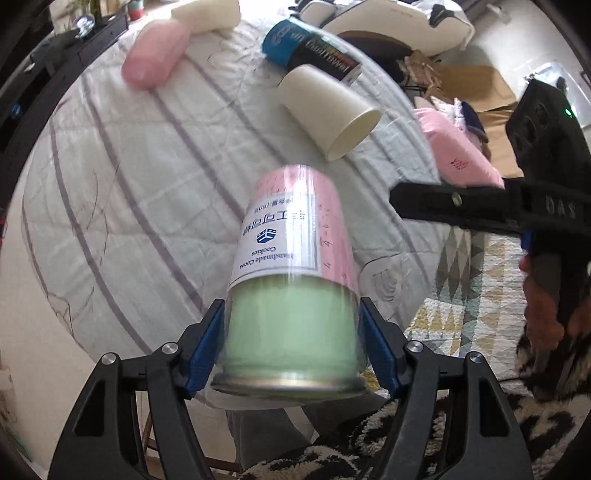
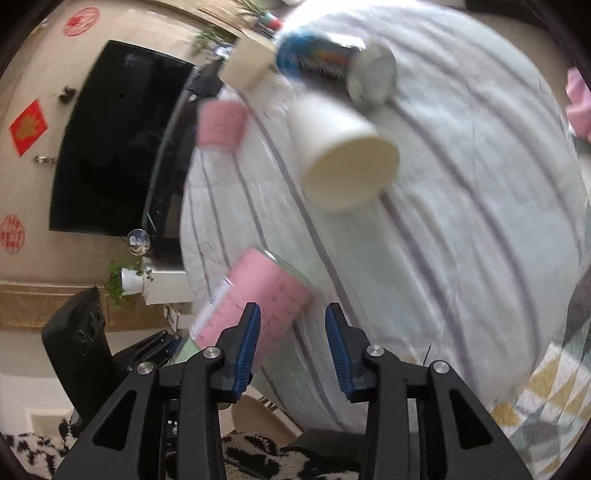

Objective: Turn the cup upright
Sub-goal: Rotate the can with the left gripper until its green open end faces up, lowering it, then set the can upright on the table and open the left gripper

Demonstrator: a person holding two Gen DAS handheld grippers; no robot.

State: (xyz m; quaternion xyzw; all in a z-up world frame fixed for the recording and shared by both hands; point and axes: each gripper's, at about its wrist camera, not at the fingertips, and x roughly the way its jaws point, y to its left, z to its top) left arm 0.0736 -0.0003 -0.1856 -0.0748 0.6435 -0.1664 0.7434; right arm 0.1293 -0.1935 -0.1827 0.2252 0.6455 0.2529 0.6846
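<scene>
left hand-held gripper (image 1: 291, 343) clamps my pink-and-green labelled plastic cup (image 1: 291, 280) near its rim, base tilted away; right hand-held gripper (image 2: 291, 347) open, empty. i judge the flip partway.

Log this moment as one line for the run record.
left claw: shut on pink-green cup, mid-flip | right claw: open, empty | white cup: lying on bedspread

Two white cups (image 1: 330, 110) (image 1: 207, 14), two pink cups (image 1: 291, 266) (image 1: 155, 51), one can (image 1: 310, 50)
</scene>
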